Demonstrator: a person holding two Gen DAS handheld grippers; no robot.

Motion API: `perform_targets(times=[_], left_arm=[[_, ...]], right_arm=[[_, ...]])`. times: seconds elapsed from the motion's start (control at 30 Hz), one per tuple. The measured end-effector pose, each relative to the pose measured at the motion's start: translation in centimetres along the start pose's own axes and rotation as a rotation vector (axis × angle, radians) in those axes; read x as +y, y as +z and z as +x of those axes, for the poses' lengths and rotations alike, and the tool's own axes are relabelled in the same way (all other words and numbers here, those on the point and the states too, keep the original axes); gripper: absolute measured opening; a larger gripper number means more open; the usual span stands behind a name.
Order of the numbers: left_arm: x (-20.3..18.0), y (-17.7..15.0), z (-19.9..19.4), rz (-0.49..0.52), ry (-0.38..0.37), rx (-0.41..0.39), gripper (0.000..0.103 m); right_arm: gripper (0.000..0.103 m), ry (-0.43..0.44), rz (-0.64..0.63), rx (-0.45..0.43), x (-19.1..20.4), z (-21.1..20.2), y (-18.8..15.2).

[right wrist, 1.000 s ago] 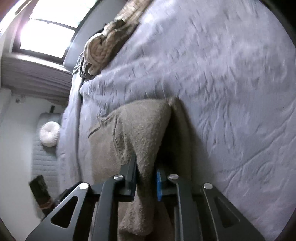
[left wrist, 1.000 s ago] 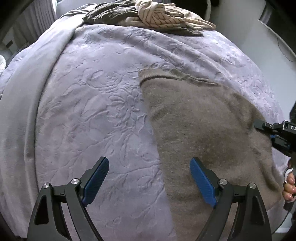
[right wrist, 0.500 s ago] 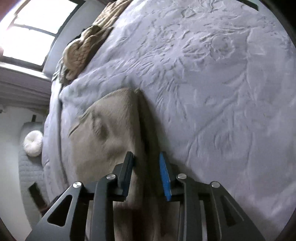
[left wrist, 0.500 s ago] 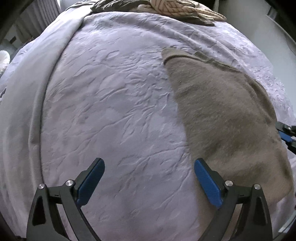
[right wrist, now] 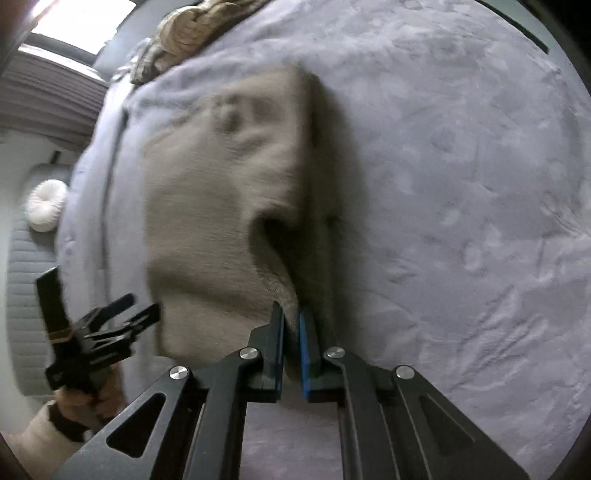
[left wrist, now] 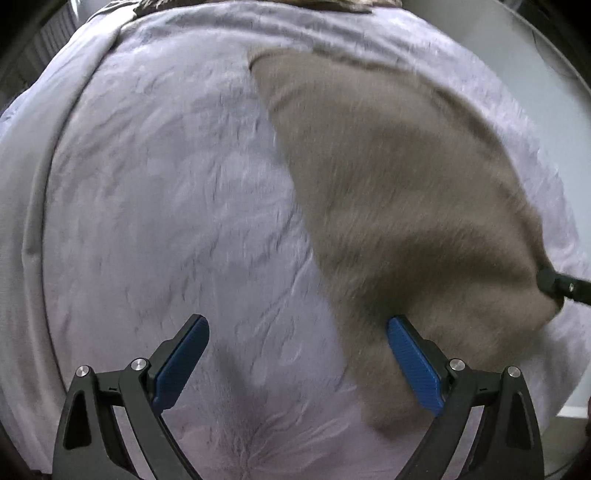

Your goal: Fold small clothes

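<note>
Across the whole bed, a lilac embossed bedspread (left wrist: 155,206) fills both views; wide bare stretch of it left of the garment in the left wrist view, and right of it in the right wrist view. Bed edge drops to a pale floor (left wrist: 546,74) at far right in the left wrist view. A pile of other clothes (right wrist: 192,29) sits at the far end, well apart from the work area. A white round cushion (right wrist: 46,210) lies off the bed.

The taupe fleece garment (left wrist: 399,192) lies mostly flat on the bedspread, its near right edge lifted into a fold.

Right gripper (right wrist: 291,332): jaws have just been closing, now clamped tight on that lifted garment edge; fabric sits between the blue pads (right wrist: 304,350). In the left wrist view its dark tip (left wrist: 557,286) meets the garment's right corner.

Left gripper (left wrist: 297,358): jaws spread wide, holding nothing. Its right pad (left wrist: 413,365) is over the garment's near left edge, left pad over bare bedspread; contact unclear. In the right wrist view it sits just left of the garment, held by a hand (right wrist: 86,402).

Both views motion-blurred.
</note>
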State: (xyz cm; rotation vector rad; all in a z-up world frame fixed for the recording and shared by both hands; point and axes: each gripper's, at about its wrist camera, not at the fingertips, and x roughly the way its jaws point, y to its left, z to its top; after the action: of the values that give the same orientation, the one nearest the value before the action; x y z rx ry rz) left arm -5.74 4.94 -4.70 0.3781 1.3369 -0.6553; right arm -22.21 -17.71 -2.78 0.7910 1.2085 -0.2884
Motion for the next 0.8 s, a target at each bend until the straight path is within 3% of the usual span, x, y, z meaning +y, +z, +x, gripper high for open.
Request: perform_targets(times=[0.13, 0.33, 0.47, 0.63, 0.77, 0.8], left_arm=[[1.0, -0.7, 0.5, -0.064, -0.049, 0.026, 0.098], [0.9, -0.6, 0.1, -0.058, -0.031, 0.023, 0.098], [1.2, -0.7, -0.8, -0.071, -0.019, 0.011, 0.098], [1.5, -1.0, -1.6, -0.079, -0.008, -0.004, 0.098], [2.1, -1.1, -2.4, -0.106, 0.008, -0.024, 0.098], [2.4, -1.2, -2.6, -0.111, 0.010, -0.033, 0.098]], right_arm=[[0.011, -0.017, 0.011, -0.003, -1.3, 1.3, -0.4], [0.018, -0.039, 0.027, -0.003, -1.7, 0.0, -1.2], [0.034, -0.086, 0.067, -0.012, -2.3, -1.4, -1.8], [0.037, -0.108, 0.162, -0.027, -3.9, -3.3, -2.2], [0.056, -0.116, 0.205, -0.066, -4.3, -4.6, -2.1], [0.057, -0.114, 0.206, -0.075, -4.2, -4.7, -2.1]])
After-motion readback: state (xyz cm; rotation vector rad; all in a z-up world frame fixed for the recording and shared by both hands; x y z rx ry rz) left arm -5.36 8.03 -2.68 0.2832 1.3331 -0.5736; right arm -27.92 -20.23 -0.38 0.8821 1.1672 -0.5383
